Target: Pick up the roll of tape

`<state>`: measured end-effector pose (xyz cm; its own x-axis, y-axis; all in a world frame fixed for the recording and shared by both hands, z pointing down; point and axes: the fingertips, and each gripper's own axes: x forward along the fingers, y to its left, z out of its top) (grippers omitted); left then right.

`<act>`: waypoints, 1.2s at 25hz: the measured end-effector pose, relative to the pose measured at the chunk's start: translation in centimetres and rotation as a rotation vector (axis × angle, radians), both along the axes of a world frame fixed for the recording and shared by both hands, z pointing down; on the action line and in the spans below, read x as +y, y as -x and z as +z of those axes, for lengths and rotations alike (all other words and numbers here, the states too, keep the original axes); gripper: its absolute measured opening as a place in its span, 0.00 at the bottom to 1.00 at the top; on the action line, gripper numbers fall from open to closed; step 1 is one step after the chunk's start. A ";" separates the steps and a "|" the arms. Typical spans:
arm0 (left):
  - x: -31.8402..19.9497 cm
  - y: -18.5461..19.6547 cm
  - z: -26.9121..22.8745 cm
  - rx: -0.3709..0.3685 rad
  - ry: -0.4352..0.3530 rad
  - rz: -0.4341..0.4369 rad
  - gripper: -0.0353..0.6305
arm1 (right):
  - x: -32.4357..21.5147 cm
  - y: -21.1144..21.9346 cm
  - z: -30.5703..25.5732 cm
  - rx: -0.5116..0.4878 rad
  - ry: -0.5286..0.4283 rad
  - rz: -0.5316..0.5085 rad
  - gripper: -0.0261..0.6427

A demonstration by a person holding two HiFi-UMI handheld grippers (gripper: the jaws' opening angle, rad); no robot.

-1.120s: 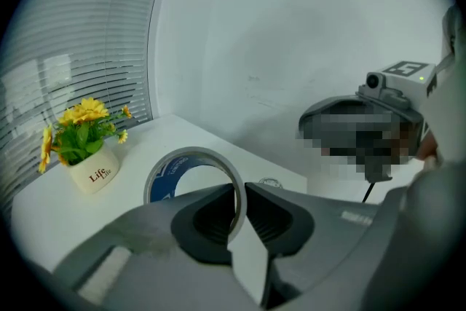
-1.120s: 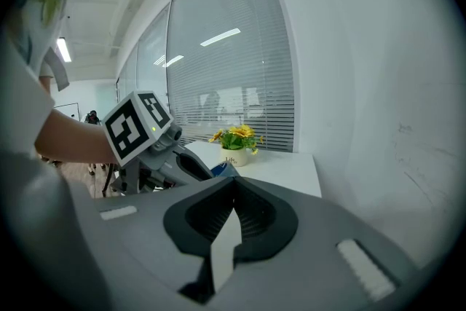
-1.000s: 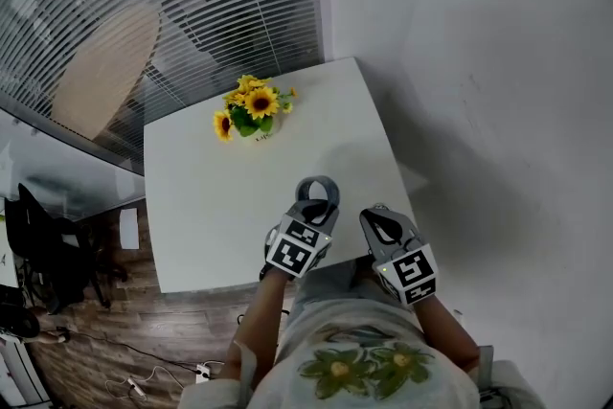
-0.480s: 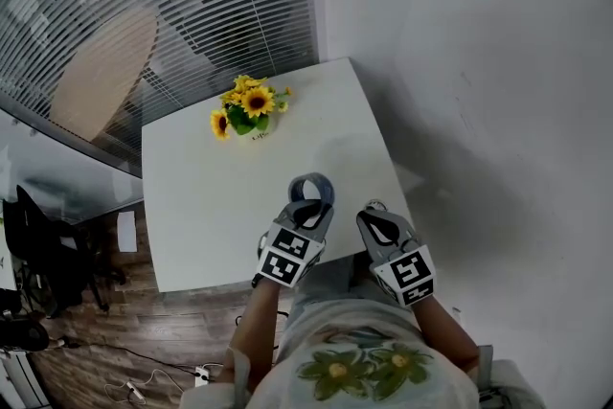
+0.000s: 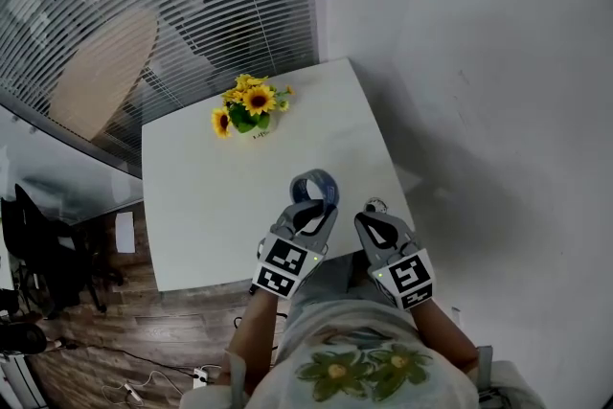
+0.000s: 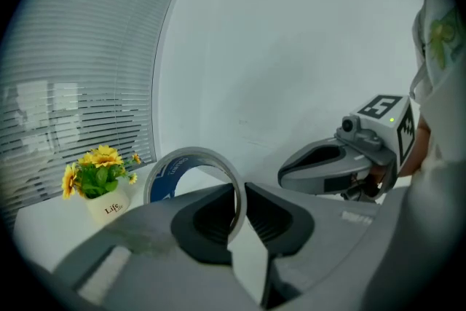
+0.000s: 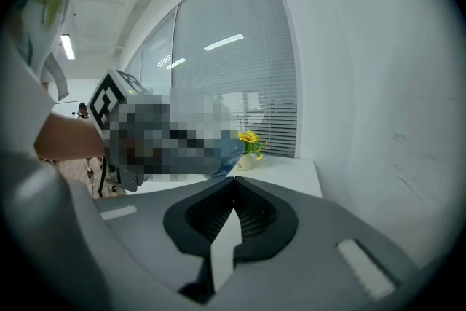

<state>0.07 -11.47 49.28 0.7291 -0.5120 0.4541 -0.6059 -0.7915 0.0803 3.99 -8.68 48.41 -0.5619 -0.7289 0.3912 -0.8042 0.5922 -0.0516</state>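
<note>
Lower centre, the left gripper [image 5: 308, 209] pinches the roll of tape [image 5: 316, 184] by its wall, apparently clear of the surface [image 5: 206, 206], so the pickup looks essentially done; the right gripper [image 5: 374, 223] is pressed together, empty.

Grey claws [image 5: 310, 204] [image 5: 370, 215], sunflower-print shirt [image 5: 356, 367]

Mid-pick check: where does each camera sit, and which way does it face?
Head view: on the person's head, facing steeply down at the white table; shows both forearms, shirt, left claw and right claw.
Left gripper view: on the left claw, looking along its jaws, shut on the roll of tape, toward the blinds; right claw at right.
Right gripper view: on the right claw, looking along its shut, empty jaws across the table; an arm at left.
Shared: all three show the sunflower pot.
</note>
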 end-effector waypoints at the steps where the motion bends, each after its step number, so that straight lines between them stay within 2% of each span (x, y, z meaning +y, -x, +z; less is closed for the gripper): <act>1: 0.1 0.0 -0.4 0.009 -0.012 0.001 0.13 | 0.1 0.1 -0.2 -0.001 -0.006 0.002 0.04; 11: 1.4 0.3 -4.1 0.154 -0.068 -0.020 0.13 | 0.8 0.3 -2.7 -0.031 -0.081 0.039 0.04; 15: 1.7 0.3 -4.8 0.190 -0.078 -0.025 0.13 | 1.1 0.1 -3.0 -0.032 -0.088 0.049 0.04; 30: 2.8 0.7 -6.2 0.217 -0.119 -0.041 0.13 | 2.1 1.0 -4.2 -0.052 -0.107 0.042 0.04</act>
